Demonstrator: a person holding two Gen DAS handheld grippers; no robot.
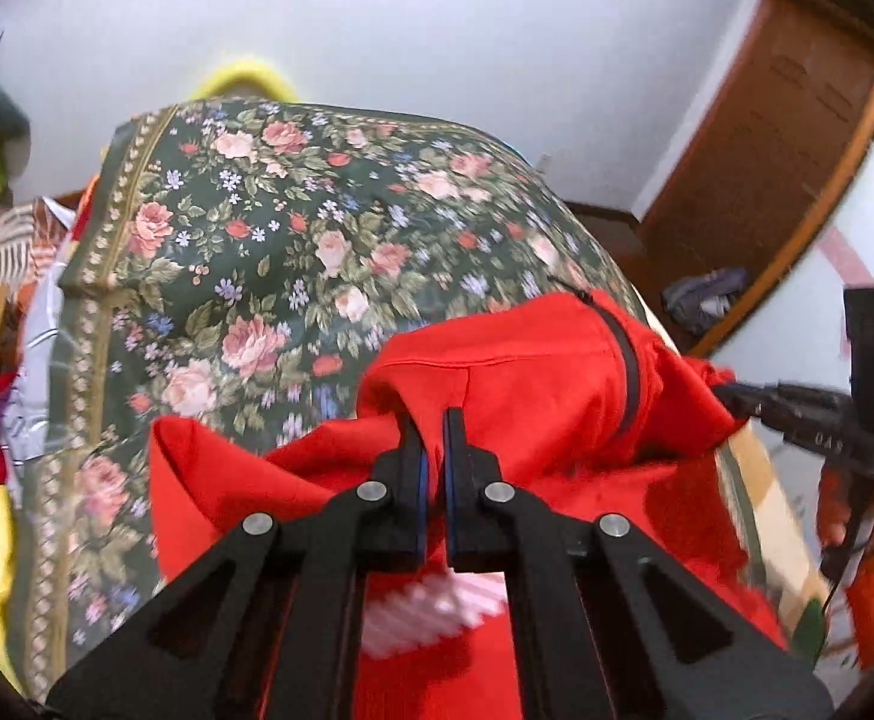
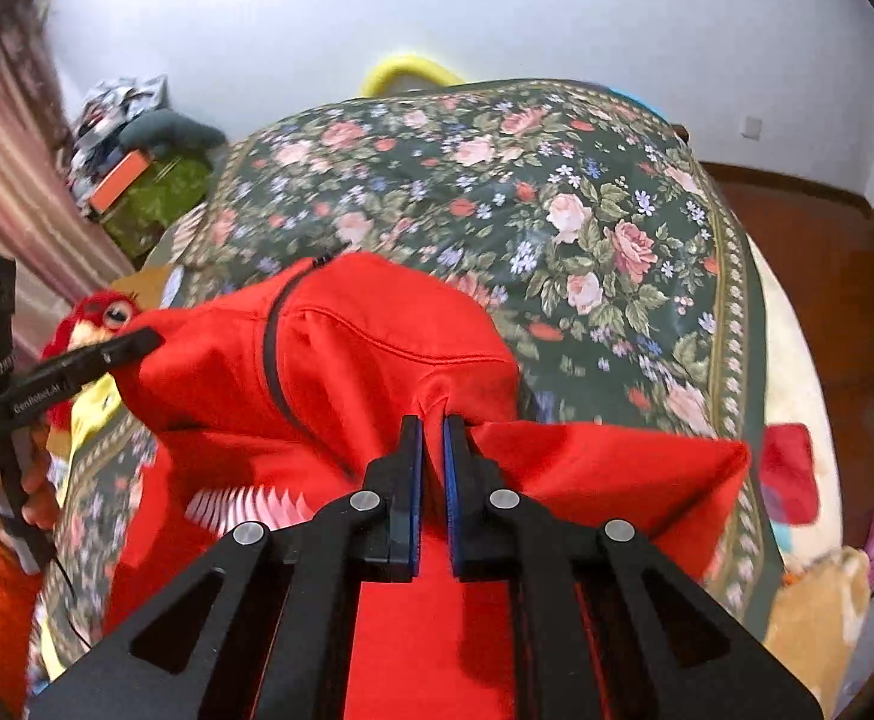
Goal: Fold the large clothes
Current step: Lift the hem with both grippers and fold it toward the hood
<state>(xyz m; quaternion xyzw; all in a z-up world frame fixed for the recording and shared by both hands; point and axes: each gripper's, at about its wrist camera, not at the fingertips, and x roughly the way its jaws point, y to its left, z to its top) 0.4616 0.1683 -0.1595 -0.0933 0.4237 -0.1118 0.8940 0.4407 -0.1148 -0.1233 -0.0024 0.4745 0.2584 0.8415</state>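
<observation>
**Red jacket stretched between your two grippers, above the floral bedspread**

Your red fleece jacket with the black zipper [image 1: 532, 372] hangs lifted over the dark green rose-printed bedspread [image 1: 269, 228], held at two spots along one edge. Its long axis runs side to side between your hands, so the stretched edge lies across you and the loose body of the garment falls toward you, below both cameras. The zipper runs across that span, nearer the right gripper's end than the left's.

Your left gripper [image 1: 435, 420] has its blue-lined fingers pressed nearly together on a fold of the red cloth, and your right gripper [image 2: 434, 423] pinches a fold the same way. Each grip point sits just at the near edge of the bedspread, with the open flowered surface ahead of both tools. Judging from that, the coming move is a forward lay-down onto the bedspread, and neither hand is clearly nearer to it; keep the edge taut and level as you go.

Much is hard to read. The lower part of the jacket is cut off under the gripper frames. A pale pink-and-white patch shows below the fingers, too blurred to name. You cannot tell where the sleeves lie, or whether the hem is clear of the bedspread's near edge.
</observation>
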